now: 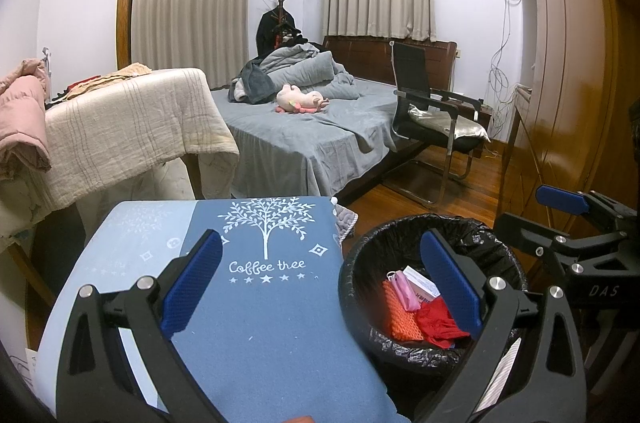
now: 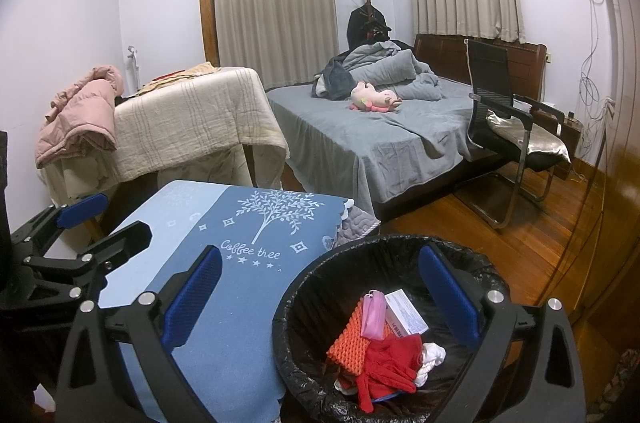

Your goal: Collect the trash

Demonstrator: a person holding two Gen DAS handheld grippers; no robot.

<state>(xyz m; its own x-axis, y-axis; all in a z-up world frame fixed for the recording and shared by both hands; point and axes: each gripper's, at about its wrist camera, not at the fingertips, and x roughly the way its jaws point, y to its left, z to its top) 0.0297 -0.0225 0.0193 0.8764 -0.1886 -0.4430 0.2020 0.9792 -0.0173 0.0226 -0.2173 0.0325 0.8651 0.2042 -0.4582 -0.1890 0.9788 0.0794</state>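
A black-lined trash bin (image 1: 356, 263) (image 2: 304, 287) stands on the floor beside a table with a blue "Coffee tree" cloth (image 1: 256, 303) (image 2: 240, 235). Inside lie an orange knit piece (image 2: 350, 339), a red glove (image 2: 384, 363), a pink pouch (image 2: 374, 315), a white box (image 2: 404, 313) and white crumpled paper (image 2: 432, 355). My left gripper (image 1: 320, 287) is open and empty above the table's right edge and the bin. My right gripper (image 2: 320, 299) is open and empty over the bin. The right gripper shows at the right of the left wrist view (image 1: 560, 207), and the left gripper shows at the left of the right wrist view (image 2: 96, 219).
A bed with a grey sheet (image 2: 380, 135) and a pink plush toy (image 2: 374, 99) is behind. A black chair (image 2: 504, 119) stands on the wood floor (image 2: 480, 247) right of the bed. A beige-covered table (image 2: 192, 119) with a pink jacket (image 2: 80, 115) is at left. A wooden wardrobe (image 1: 568, 83) is at right.
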